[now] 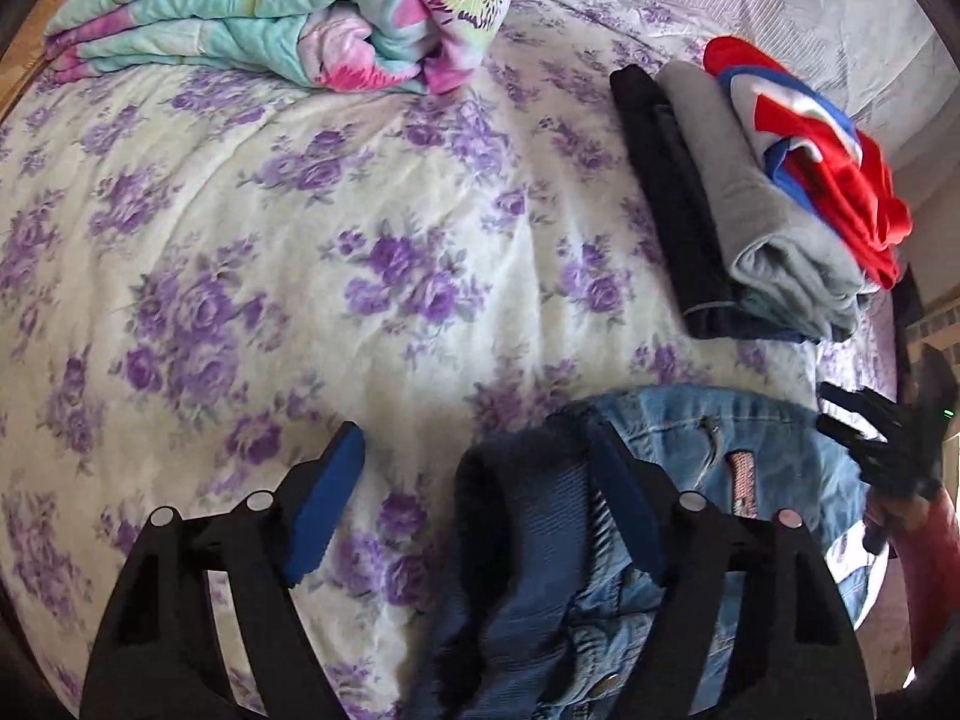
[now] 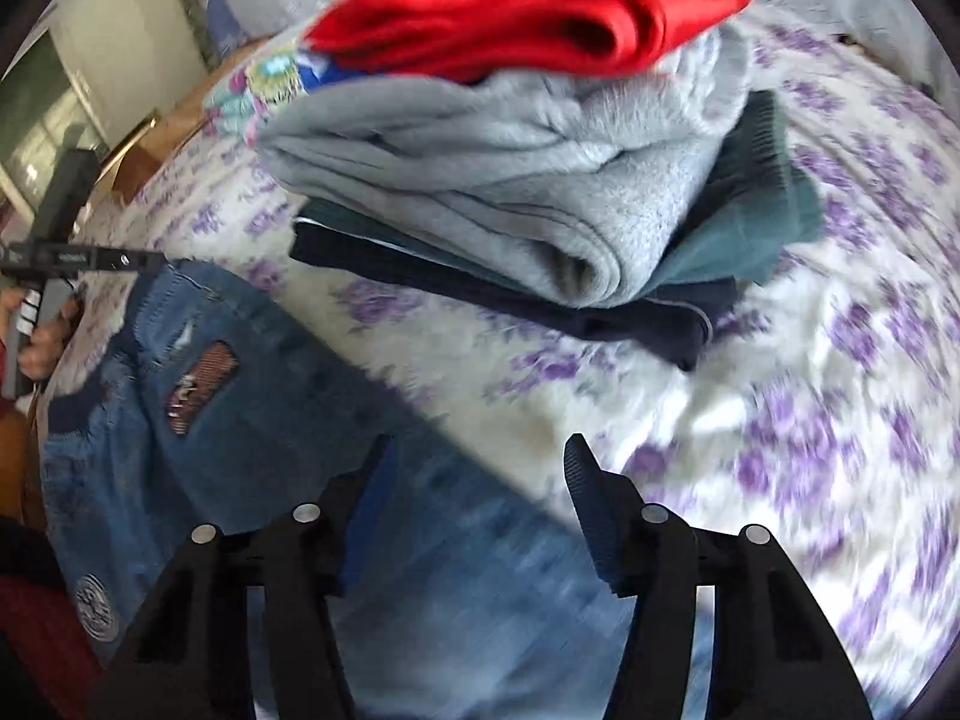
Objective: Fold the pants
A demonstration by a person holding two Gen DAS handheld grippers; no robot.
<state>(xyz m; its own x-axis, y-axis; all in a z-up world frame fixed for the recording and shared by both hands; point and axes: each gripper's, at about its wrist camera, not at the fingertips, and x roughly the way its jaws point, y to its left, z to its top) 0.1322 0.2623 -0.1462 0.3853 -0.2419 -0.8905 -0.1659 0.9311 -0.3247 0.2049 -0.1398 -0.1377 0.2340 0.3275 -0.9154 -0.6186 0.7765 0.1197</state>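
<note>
Blue denim pants (image 1: pixel 690 468) with a dark navy waistband (image 1: pixel 528 516) lie on the flowered bed sheet (image 1: pixel 300 252). My left gripper (image 1: pixel 480 450) is open, with the waistband bunched between its fingers, the right finger (image 1: pixel 624 498) resting on the denim. In the right wrist view the pants (image 2: pixel 288 396) show a red patch (image 2: pixel 201 387) and spread under my right gripper (image 2: pixel 480 450), which is open and empty just above the fabric. The right gripper also shows at the right edge of the left wrist view (image 1: pixel 870 438).
A stack of folded clothes (image 1: pixel 750 210), black, grey and red-blue, sits at the bed's right side and close ahead in the right wrist view (image 2: pixel 528 168). A rolled flowered quilt (image 1: pixel 288 18) lies at the far end. The bed edge runs along the right.
</note>
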